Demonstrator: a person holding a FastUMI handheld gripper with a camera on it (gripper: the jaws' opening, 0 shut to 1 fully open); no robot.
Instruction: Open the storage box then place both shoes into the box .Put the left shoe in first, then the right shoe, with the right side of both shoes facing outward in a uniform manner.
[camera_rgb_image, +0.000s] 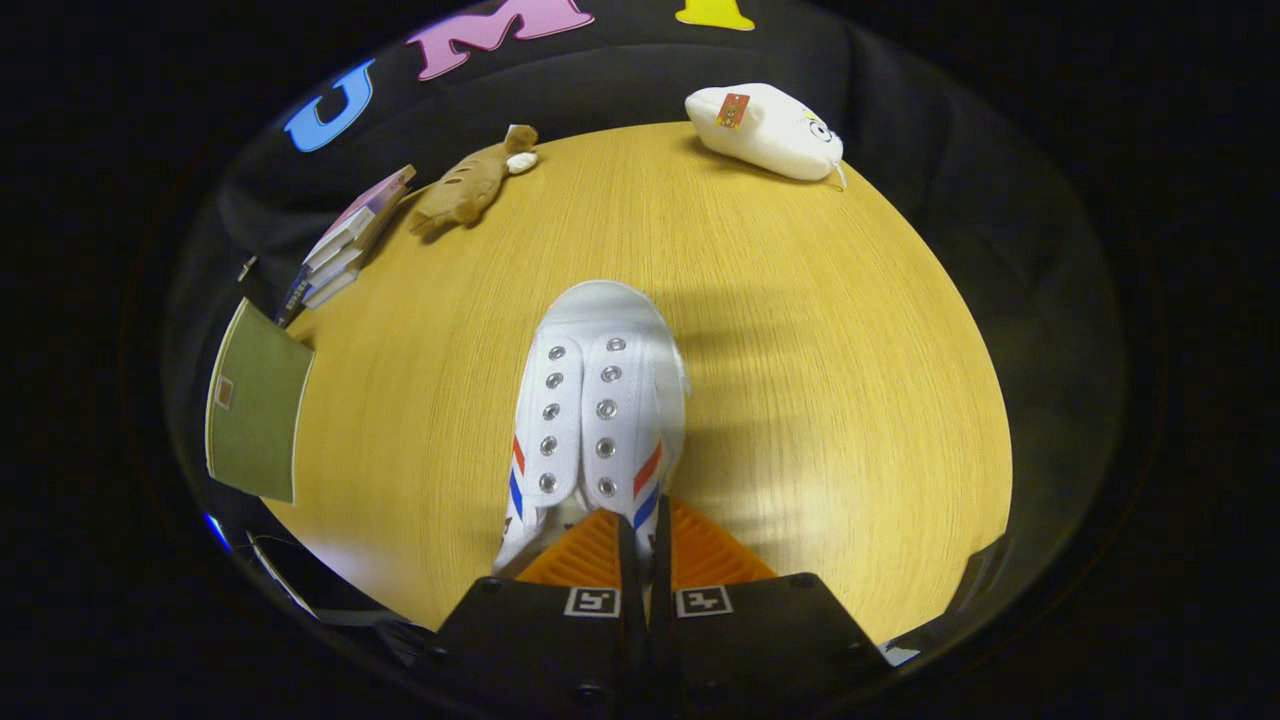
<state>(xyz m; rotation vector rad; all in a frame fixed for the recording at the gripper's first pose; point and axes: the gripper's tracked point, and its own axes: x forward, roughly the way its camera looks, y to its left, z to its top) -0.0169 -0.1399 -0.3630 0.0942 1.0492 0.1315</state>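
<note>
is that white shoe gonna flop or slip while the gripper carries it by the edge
Probably some sag: the white shoe looks like soft canvas, and the gripper pinches only a thin edge at its opening, fingers nearly together. It seems light. The toe hangs ahead of the fingers, so it may swing.

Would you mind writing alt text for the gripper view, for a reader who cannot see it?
The gripper is closed on the rear of a white shoe, toe pointing away over a round wooden table. Beyond lie a white plush toy, a brown plush toy, stacked books and a green folder.
</note>
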